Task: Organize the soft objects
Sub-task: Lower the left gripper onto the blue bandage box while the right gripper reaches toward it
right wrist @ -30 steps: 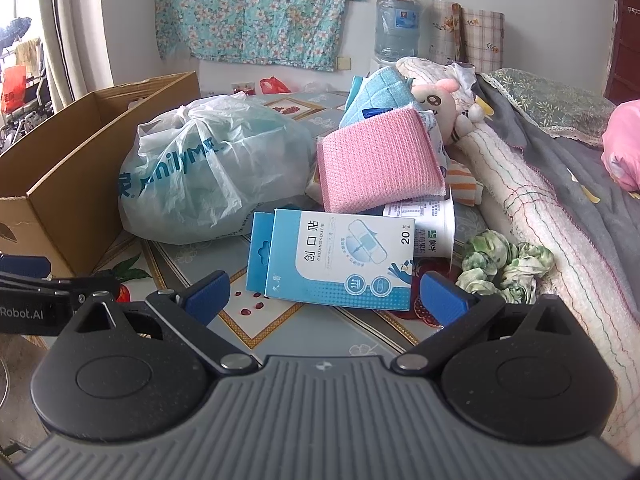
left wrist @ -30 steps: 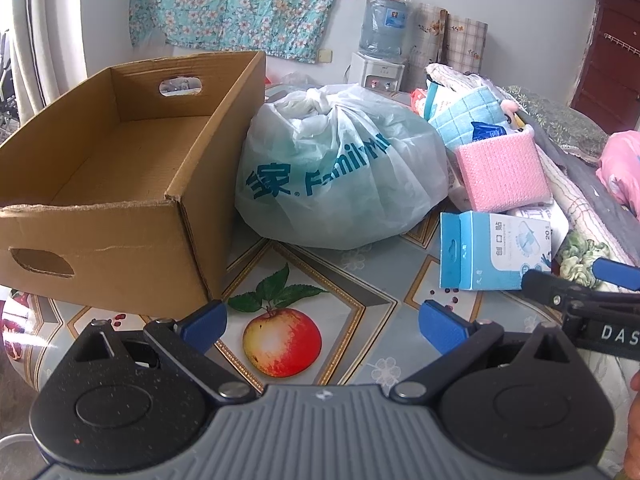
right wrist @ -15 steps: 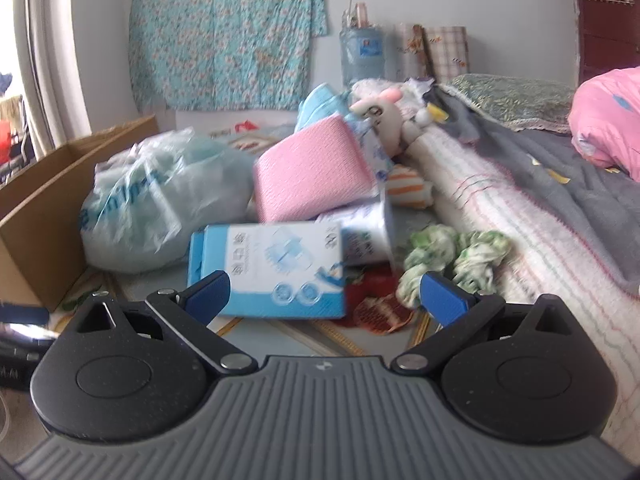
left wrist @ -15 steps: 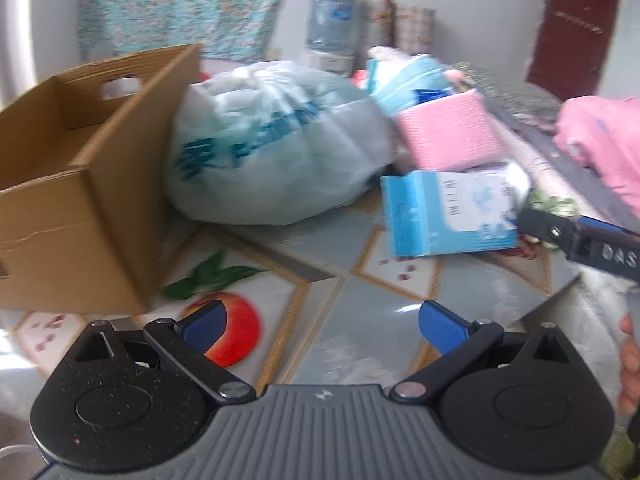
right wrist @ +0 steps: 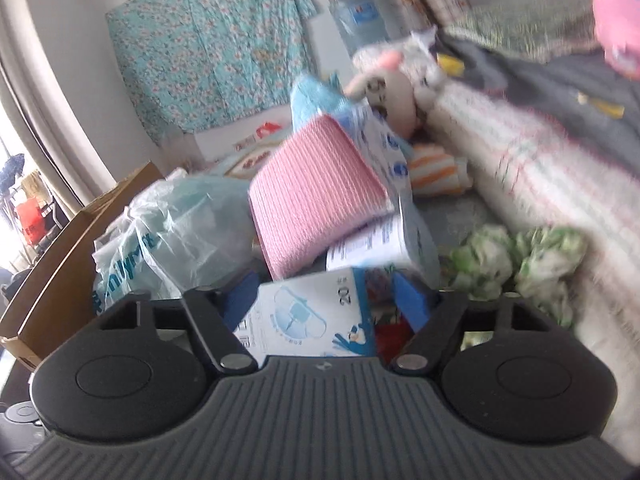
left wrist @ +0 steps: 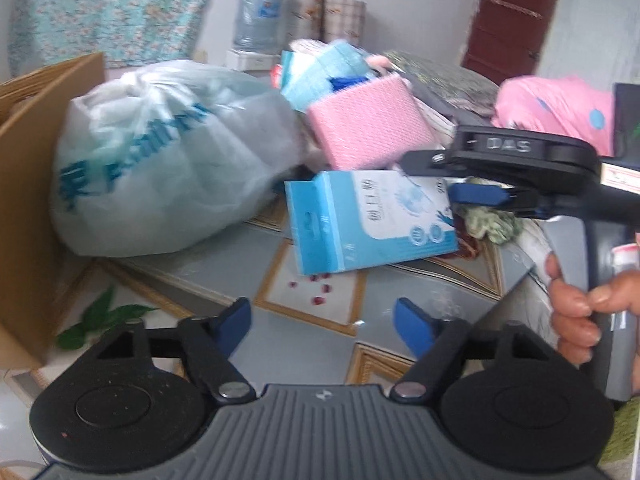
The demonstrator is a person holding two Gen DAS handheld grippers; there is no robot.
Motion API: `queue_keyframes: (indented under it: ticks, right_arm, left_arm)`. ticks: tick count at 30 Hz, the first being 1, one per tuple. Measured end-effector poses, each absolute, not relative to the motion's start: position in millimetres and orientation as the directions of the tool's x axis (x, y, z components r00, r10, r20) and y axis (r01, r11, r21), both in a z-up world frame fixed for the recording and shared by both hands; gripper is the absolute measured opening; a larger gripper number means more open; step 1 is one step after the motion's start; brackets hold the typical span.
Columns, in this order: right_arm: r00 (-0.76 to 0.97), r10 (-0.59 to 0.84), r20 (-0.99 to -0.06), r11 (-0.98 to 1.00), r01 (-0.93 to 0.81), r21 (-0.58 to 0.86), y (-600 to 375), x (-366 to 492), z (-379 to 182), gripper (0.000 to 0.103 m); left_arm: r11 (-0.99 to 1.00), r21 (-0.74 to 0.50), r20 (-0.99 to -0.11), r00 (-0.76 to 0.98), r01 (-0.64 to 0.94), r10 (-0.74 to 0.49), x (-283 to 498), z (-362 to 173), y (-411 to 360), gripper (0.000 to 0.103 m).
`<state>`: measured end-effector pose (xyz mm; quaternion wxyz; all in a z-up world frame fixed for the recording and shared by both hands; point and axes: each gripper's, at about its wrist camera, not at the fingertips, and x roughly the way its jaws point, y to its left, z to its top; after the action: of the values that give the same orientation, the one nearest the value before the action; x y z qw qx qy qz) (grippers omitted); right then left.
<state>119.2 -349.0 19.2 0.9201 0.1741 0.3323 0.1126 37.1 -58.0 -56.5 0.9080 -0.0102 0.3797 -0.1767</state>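
Note:
A blue-and-white flat box [left wrist: 372, 220] lies on the patterned table, below a pink knitted pad [left wrist: 368, 128] and beside a tied white plastic bag [left wrist: 168, 156]. My left gripper [left wrist: 322, 322] hovers over bare table in front of the box, its jaws closing with nothing between them. My right gripper [left wrist: 440, 178] reaches in from the right over the box's right end. In the right wrist view the box [right wrist: 312, 312] sits between the fingers of the right gripper [right wrist: 326, 294], whose jaws are closing; a gap still shows at the right pad.
A cardboard box [left wrist: 24, 184] stands left of the bag. A green-and-white cloth bundle [right wrist: 516, 264], a plush toy [right wrist: 388, 92], a striped orange item [right wrist: 436, 172] and a quilt-covered bed [right wrist: 540, 168] lie to the right. A hand [left wrist: 580, 300] grips the right tool's handle.
Both grippers moved forward and down toward the blue-and-white box and their jaws narrowed. The right gripper rolled and now straddles the box.

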Motion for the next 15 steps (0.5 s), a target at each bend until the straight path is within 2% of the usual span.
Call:
queue_keyframes:
  ticks: [3, 8, 15]
  right_arm:
    - [0.727, 0.345, -0.593, 0.903, -0.084, 0.422, -347, 118, 10, 0.059]
    - [0.688, 0.417, -0.594, 0.866, -0.103, 0.489, -346, 110, 2, 0.054]
    - [0.61, 0.536, -0.584, 0.796, -0.135, 0.589, -334, 97, -10, 0.054]
  left_arm:
    - [0.932, -0.127, -0.698, 0.637, 0.34, -0.327, 41, -60, -70, 0.06]
    - [0.937, -0.105, -0.711, 0.634, 0.332, -0.304, 48, -64, -76, 0.053]
    - [0.959, -0.114, -0.712, 0.652, 0.259, -0.26, 46, -62, -55, 0.054]
